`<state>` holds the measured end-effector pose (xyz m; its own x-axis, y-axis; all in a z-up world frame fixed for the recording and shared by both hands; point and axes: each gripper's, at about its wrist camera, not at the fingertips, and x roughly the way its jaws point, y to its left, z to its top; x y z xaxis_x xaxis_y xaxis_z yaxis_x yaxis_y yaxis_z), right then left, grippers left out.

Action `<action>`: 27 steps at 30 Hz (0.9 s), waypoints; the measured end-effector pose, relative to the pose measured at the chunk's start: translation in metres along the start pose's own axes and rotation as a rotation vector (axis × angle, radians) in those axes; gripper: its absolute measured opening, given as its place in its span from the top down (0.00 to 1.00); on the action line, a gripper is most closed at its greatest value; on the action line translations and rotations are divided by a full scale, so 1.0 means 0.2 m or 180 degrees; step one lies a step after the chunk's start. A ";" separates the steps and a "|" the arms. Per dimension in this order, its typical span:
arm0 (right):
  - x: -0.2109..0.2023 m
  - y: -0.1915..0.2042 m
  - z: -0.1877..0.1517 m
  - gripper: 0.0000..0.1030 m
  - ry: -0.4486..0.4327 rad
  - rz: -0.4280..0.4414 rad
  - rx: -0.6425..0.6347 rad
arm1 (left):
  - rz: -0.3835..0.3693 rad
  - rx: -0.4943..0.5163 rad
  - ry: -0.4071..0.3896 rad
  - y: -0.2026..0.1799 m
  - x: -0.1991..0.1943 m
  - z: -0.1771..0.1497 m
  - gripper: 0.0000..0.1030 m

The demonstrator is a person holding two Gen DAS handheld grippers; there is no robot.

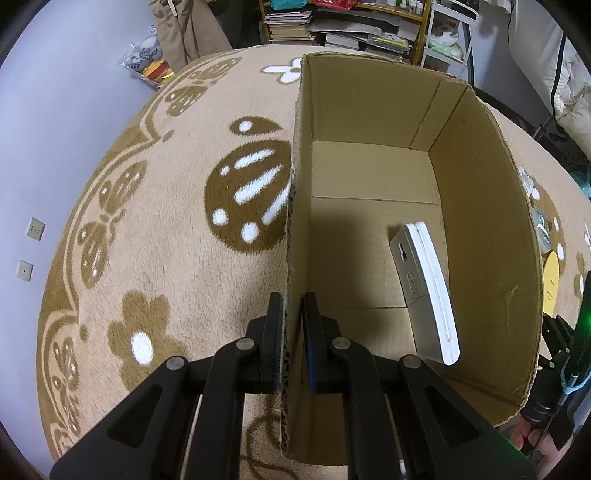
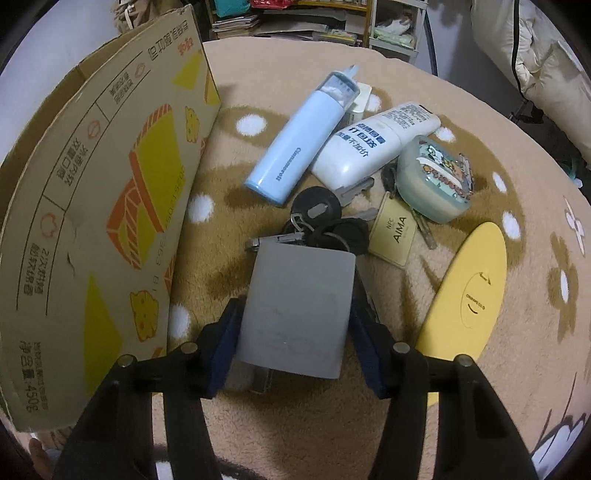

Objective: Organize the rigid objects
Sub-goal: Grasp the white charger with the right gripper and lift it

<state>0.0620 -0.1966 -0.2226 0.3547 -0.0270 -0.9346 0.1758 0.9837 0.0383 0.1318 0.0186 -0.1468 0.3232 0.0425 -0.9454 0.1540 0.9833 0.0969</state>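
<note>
My left gripper point(image 1: 291, 297) is shut on the left wall of an open cardboard box point(image 1: 369, 110), one finger outside and one inside. A flat white device point(image 1: 428, 288) leans against the box's right wall inside. In the right wrist view my right gripper point(image 2: 293, 306) points down at the rug, its blue pads pressed on both sides of a grey charger block point(image 2: 295, 310). Just beyond the block lies a bunch of keys point(image 2: 317, 218) with a yellow tag point(image 2: 393, 232). The printed outside of the box point(image 2: 92, 221) stands to the left.
A light blue bottle point(image 2: 291, 147), a white tube point(image 2: 369, 147), a mint case with cartoon stickers point(image 2: 432, 181) and a yellow disc point(image 2: 469, 291) lie on the patterned rug point(image 1: 166, 221). Bookshelves point(image 1: 351, 29) stand at the back.
</note>
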 end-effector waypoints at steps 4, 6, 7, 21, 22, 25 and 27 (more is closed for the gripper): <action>-0.03 -0.02 0.01 0.44 -0.0025 0.0046 0.0070 | 0.0031 0.0018 -0.0011 -0.01 0.00 0.00 0.91; -0.05 -0.04 0.03 0.45 -0.0066 0.0080 0.0081 | 0.0034 0.0019 -0.0012 -0.01 0.00 -0.01 0.91; -0.07 -0.04 0.03 0.45 -0.0100 0.0103 0.0088 | 0.0028 0.0011 -0.0010 -0.01 0.00 -0.01 0.91; -0.33 -0.02 0.13 0.45 -0.0610 0.0327 0.0092 | -0.0010 -0.0025 0.0003 -0.01 -0.01 -0.01 0.90; -0.35 -0.02 0.14 0.45 -0.0650 0.0361 0.0068 | -0.0005 -0.0021 0.0002 -0.01 -0.01 -0.01 0.90; -0.41 -0.02 0.19 0.45 -0.0776 0.0451 0.0027 | 0.0005 0.0012 -0.0004 -0.01 -0.01 -0.01 0.91; -0.44 -0.04 0.24 0.45 -0.0816 0.0553 0.0076 | 0.0024 0.0019 0.0030 -0.02 0.01 0.00 0.91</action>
<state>0.0725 -0.2110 -0.1230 0.6010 0.0941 -0.7937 0.1127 0.9731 0.2008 0.1314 0.0157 -0.1496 0.3154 0.0516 -0.9476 0.1572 0.9819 0.1058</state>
